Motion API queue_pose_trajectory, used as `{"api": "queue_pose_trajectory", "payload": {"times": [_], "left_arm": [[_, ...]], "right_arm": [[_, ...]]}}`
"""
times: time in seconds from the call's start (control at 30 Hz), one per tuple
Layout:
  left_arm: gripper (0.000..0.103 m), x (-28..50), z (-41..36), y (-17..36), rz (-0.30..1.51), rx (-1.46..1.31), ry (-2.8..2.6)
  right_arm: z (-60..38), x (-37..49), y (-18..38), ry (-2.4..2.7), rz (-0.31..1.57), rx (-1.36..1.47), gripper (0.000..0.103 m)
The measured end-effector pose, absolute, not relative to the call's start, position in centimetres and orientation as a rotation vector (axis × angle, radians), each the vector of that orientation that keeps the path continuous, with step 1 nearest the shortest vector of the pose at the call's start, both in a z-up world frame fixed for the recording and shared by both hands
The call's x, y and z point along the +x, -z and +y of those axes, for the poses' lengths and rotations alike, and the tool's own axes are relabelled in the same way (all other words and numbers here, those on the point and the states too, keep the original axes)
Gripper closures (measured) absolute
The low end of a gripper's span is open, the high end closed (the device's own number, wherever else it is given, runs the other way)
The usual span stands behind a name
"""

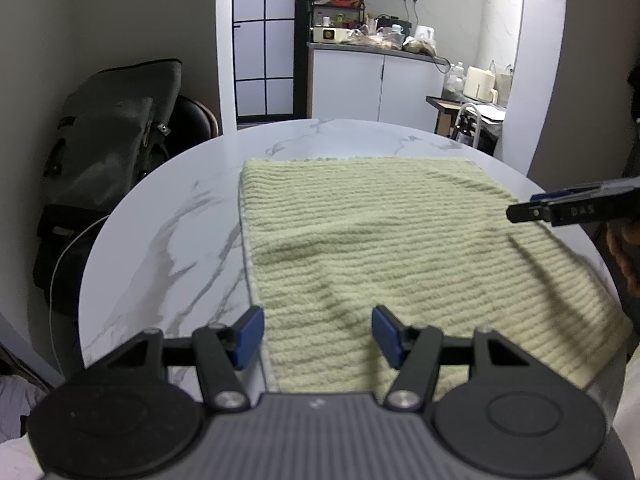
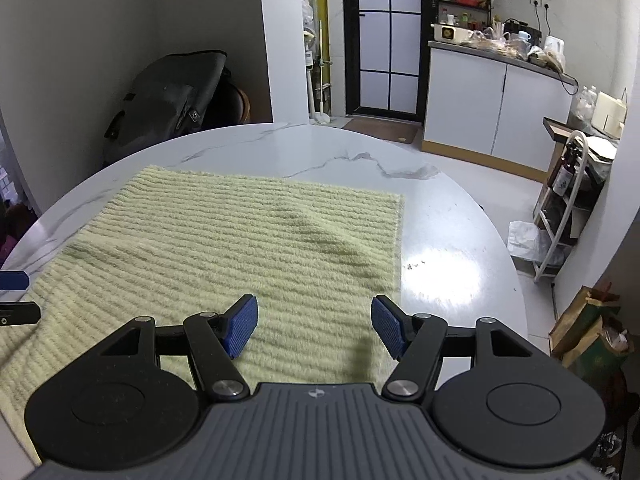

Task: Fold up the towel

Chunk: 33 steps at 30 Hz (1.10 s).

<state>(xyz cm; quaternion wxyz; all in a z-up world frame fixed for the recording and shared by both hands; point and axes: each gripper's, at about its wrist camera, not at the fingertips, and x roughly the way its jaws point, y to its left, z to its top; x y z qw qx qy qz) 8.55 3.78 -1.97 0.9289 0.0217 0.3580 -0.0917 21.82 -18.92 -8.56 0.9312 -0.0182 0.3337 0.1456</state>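
Note:
A pale green ribbed towel [image 1: 384, 240] lies spread flat on the round white marble table [image 1: 176, 232]. It also shows in the right wrist view [image 2: 240, 248]. My left gripper [image 1: 318, 334] is open and empty, hovering over the towel's near left part. My right gripper [image 2: 314, 326] is open and empty, hovering over the towel's near right part. The right gripper's fingers [image 1: 560, 210] show from the side at the right edge of the left wrist view, above the towel. The left gripper's fingertips [image 2: 12, 296] show at the left edge of the right wrist view.
A dark bag on a chair [image 1: 108, 148] stands behind the table at the left. White kitchen cabinets [image 2: 492, 104] with a cluttered counter stand at the back. A white rack with bottles [image 2: 568, 208] and paper bags [image 2: 592, 328] stand on the floor at the right.

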Motion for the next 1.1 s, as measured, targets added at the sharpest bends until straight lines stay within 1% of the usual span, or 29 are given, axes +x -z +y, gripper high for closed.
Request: {"api": "queue_pose_trajectory", "payload": {"times": [0.27,0.73,1.0,1.1], "left_arm": [[0.039,6.8,3.9,2.1,0.726,0.027,0.167],[0.039,2.7,4.2,2.4,0.66,0.066,0.156],[0.039,0.3,5.4,2.7,0.638,-0.004,0.149],[0.036,-0.6,5.2,2.9,0.632,0.003,0.157]], "right_arm": [[-19.4,18.4,8.2,-0.295,0.676,-0.042,0.035],[-20.1,11.8,7.7,-0.29,0.65,-0.066,0.035],[-20.3,8.7,7.7,-0.276,0.637,-0.078,0.035],[-20.1,7.4,8.2,-0.273,0.634,-0.077,0.035]]}}
